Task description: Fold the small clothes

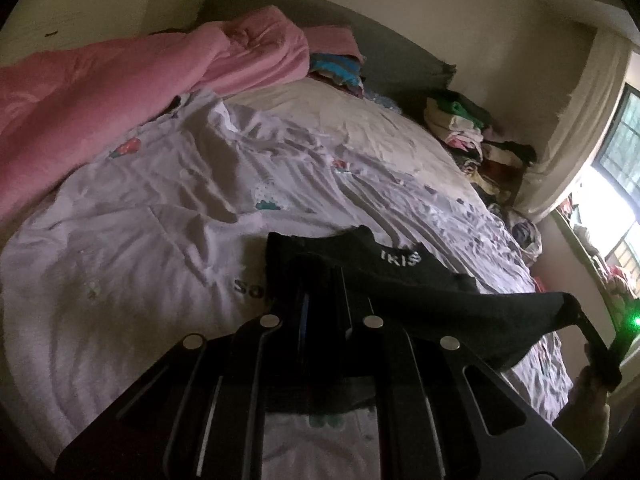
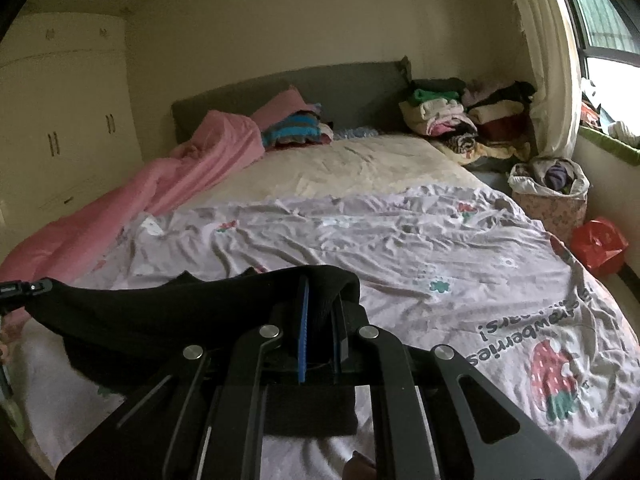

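Note:
A small black garment (image 1: 400, 276) with white lettering hangs stretched between my two grippers above the bed. My left gripper (image 1: 320, 276) is shut on one end of it; the cloth drapes over the fingers. In the right wrist view the black garment (image 2: 160, 312) runs left from my right gripper (image 2: 320, 292), which is shut on its other end, blue pads pinching the fabric. The right gripper also shows at the right edge of the left wrist view (image 1: 576, 312), and the left gripper at the left edge of the right wrist view (image 2: 24, 288).
The bed has a pale lilac strawberry-print sheet (image 2: 400, 248). A pink quilt (image 1: 100, 92) lies along its left side. Stacks of folded clothes (image 2: 448, 120) sit by the grey headboard (image 2: 340, 84). A lined basket (image 2: 552, 192) and red bag (image 2: 598, 244) stand under the window.

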`<state>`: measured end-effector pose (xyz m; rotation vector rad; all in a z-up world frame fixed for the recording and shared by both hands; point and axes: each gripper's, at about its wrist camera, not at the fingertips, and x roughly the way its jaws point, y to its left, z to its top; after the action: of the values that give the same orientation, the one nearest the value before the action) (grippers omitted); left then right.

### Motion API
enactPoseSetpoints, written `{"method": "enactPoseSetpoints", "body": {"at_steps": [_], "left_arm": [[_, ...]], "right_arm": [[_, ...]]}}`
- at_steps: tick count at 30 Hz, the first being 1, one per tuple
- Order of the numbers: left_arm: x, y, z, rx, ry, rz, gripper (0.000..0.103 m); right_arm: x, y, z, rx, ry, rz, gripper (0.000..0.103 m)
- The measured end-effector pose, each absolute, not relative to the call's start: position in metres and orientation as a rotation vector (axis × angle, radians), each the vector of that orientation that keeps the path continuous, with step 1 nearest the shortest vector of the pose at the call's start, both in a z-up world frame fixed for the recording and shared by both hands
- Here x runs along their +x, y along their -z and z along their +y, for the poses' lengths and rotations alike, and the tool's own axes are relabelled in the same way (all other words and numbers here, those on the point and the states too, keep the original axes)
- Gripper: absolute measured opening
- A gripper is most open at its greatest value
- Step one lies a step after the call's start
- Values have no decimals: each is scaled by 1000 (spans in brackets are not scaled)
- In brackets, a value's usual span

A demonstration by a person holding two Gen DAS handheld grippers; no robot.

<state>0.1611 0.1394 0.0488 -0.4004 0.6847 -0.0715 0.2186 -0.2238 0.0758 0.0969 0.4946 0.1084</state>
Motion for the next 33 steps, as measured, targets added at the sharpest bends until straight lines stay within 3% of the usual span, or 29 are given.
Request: {"method": "enactPoseSetpoints", "body": {"at_steps": [15,18,20,21,22,24,27,30,33], "left_arm": [[214,0,137,-351,11,742,5],[216,6,136,-353,15,743,6],[214,7,134,-337,9,736,14],[211,7,133,-323,0,726,28],[208,6,133,-319,1,718,36],[203,3,132,-320,10,701,37],[192,-4,125,-308,31,671,45],[184,-7,112,-288,64,662,45],[179,-5,93,-243,105,677,45]], "right_arm": [[293,-19,-214,84,-53,642,9],[299,-11,-213,84,-39,655,15],[300,-9,-211,65,-20,654,19],[299,-9,-211,62,-17,650,30],[297,-10,-210,64,-15,643,38],[291,-13,-211,72,-12,623,43],[280,-17,-207,58,-25,601,43],[268,-18,-199,31,-53,595,43],[260,-14,-190,4,-94,624,37]]}}
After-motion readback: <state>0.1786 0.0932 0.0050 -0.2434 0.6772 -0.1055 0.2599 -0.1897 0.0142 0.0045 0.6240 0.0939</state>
